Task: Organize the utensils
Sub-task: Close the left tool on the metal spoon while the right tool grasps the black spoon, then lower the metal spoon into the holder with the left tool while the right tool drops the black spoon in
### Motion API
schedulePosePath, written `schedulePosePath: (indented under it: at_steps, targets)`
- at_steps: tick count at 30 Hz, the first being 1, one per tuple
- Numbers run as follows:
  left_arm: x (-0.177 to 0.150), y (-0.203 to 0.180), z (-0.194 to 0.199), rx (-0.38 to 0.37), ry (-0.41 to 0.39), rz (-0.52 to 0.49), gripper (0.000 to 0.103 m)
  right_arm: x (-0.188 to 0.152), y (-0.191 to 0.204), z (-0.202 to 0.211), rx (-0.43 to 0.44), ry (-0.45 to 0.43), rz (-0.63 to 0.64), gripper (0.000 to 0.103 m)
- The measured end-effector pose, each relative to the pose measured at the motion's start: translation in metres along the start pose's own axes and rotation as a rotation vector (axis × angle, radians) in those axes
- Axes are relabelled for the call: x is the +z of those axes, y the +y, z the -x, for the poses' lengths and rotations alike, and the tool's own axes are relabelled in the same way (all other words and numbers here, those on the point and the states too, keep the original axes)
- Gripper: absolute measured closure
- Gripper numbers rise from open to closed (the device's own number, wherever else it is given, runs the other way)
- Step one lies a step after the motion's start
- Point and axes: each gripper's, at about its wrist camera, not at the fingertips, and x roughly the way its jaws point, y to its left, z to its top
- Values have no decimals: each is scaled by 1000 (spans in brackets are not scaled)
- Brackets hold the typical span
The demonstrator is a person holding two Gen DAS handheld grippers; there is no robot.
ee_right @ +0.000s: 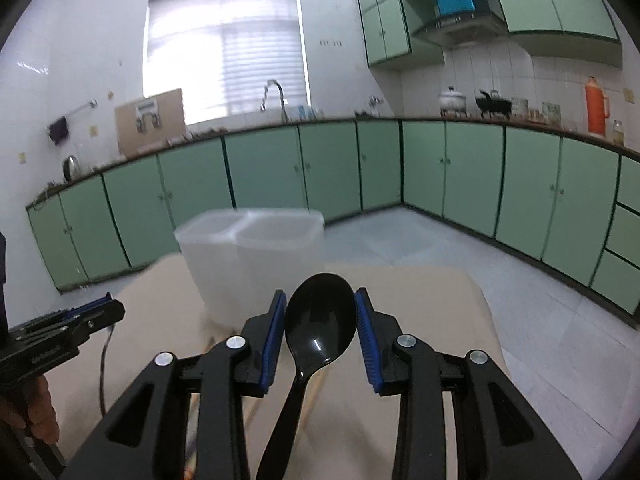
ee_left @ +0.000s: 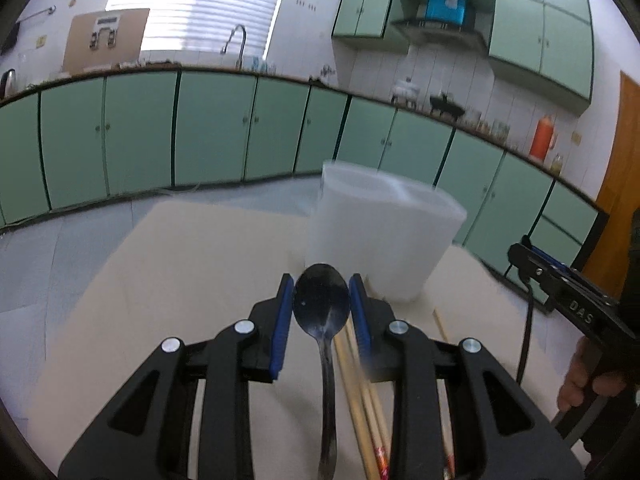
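The left tool [ee_left: 322, 300] pinches a dark spoon [ee_left: 322, 306] by its bowl, with a blue pad [ee_left: 282, 324] on each side. The right tool [ee_right: 320, 312] pinches a shiny black spoon [ee_right: 320, 320] the same way. Both handles hang down toward the cameras.

A white plastic bin [ee_right: 248, 256] stands on the tan surface [ee_left: 160, 280], just past both tools. It has two parts inside. From the left view the bin [ee_left: 384, 232] looks blurry. Some wooden chopsticks [ee_left: 360, 380] lie on the surface under the left tool.

I think the spoons go into the bin next. Here is what could go wrong. The pads only press the round, smooth edges of each spoon, so a spoon could twist or slip out. A long handle could bump the bin's rim and tip it. The two tools are close together, so they could knock into each other over the bin.
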Motion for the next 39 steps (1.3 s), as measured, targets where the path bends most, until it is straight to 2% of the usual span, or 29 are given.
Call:
schedulePosePath:
  at_steps: [6,14,18,21,25,31,39]
  targets:
    - [31,0,15,-20,-103,12,76,39,4,-6,35,-129,-14,68]
    - [103,-22,19,-77,-279,-14,76,99,14,-35,50,-264,9,68]
    - [136,-41,1,-111,-342,-32,76,115,18,-54,45,-293,14,68]
    - [150,-51,-19,-118,-365,-34,76,119,17,-71,28,-293,21,68]
    - [152,-55,-48,-124,-345,-18,76,114,15,-94,4,-269,18,68]
    - [129,-47,-93,-86,-254,-15,76,92,17,-113,-8,-216,37,68]
    - [104,-28,-104,-68,-174,-24,75,60,21,-117,15,-146,41,68]
